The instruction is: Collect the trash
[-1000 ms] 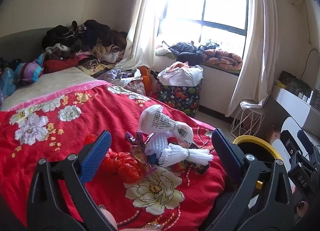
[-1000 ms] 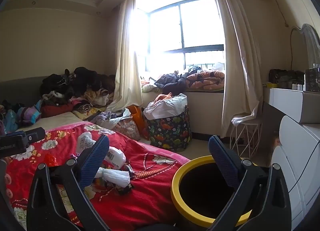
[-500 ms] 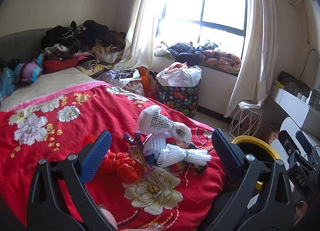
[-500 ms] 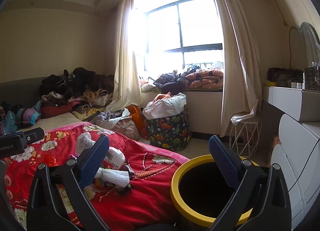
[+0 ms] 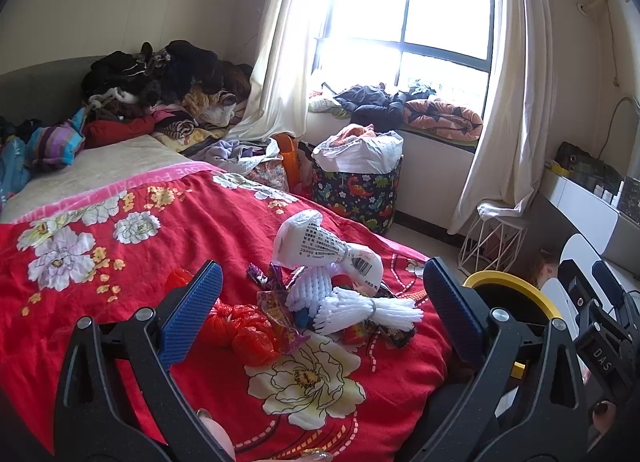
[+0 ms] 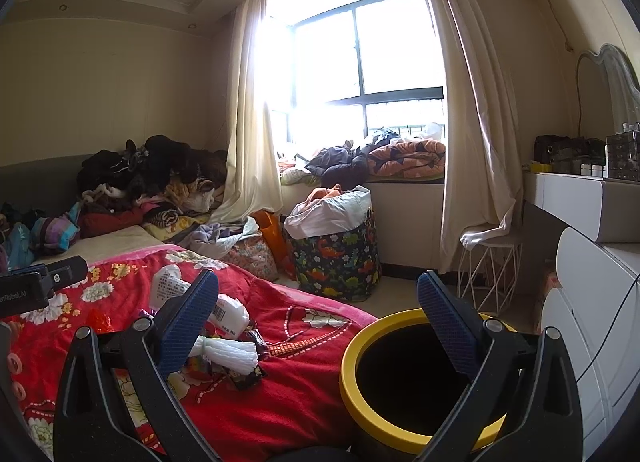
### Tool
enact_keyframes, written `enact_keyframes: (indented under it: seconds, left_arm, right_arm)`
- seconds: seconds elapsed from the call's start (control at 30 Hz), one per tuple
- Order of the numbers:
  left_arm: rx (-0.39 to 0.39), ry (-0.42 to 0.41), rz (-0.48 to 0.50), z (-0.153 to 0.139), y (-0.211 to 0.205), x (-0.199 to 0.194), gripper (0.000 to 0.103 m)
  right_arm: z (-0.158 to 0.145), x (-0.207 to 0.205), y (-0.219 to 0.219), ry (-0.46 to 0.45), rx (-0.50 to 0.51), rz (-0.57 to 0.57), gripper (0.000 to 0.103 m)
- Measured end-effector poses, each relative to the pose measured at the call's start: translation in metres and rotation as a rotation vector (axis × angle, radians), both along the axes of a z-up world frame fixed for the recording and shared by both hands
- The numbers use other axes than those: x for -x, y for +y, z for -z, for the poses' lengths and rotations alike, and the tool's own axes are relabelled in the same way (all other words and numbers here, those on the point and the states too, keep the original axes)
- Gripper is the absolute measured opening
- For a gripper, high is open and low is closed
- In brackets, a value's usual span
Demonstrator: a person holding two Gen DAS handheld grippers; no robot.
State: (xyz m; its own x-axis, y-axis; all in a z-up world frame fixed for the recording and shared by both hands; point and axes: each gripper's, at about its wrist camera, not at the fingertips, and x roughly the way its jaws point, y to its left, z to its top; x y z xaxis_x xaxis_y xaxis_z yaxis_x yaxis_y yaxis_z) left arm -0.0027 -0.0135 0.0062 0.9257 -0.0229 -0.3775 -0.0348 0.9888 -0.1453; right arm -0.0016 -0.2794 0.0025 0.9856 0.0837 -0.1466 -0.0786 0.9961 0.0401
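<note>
A heap of trash lies on the red flowered bedspread (image 5: 120, 262): a white printed plastic bag (image 5: 320, 250), white foam fruit netting (image 5: 360, 308), red crumpled plastic (image 5: 244, 330) and colourful candy wrappers (image 5: 276, 302). My left gripper (image 5: 320, 302) hangs open just short of the heap, with nothing between its fingers. In the right wrist view the same bag (image 6: 224, 308) and netting (image 6: 228, 350) lie left of a yellow-rimmed black bin (image 6: 360, 346) beside the bed. My right gripper (image 6: 316, 322) is open and empty above the bed edge and bin.
Clothes are piled at the bed's head (image 5: 160, 90). A dinosaur-print hamper (image 5: 356, 190) stands under the window, a white wire stool (image 5: 492, 238) by the curtain. White drawers (image 6: 592, 302) line the right wall. The other gripper's body (image 6: 40, 286) shows at the left.
Both views have shifted only slightly; the trash heap sits a touch lower and closer in the left wrist view. Both grippers stay open and empty.
</note>
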Motion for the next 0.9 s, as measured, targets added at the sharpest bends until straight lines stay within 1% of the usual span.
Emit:
enact_keyframes:
  seconds: [0.37,0.47,0.63,0.9]
  left_arm:
    - [0.004,0.005,0.004,0.000,-0.001,0.000,0.092]
    - [0.010,0.011,0.007,0.004,0.002,-0.001,0.092]
    - [0.022,0.017,-0.007,0.007,0.011,-0.003,0.092]
    - [0.059,0.022,-0.081,0.010,0.041,-0.006,0.092]
  right_arm:
    - [0.002,0.000,0.001,0.005,-0.004,-0.003,0.097]
    - [0.003,0.000,0.002,0.014,-0.004,-0.014,0.097]
    - [0.006,-0.003,0.010,0.040,0.009,-0.078,0.097]
    - [0.004,-0.013,0.035,0.077,0.048,-0.202,0.097]
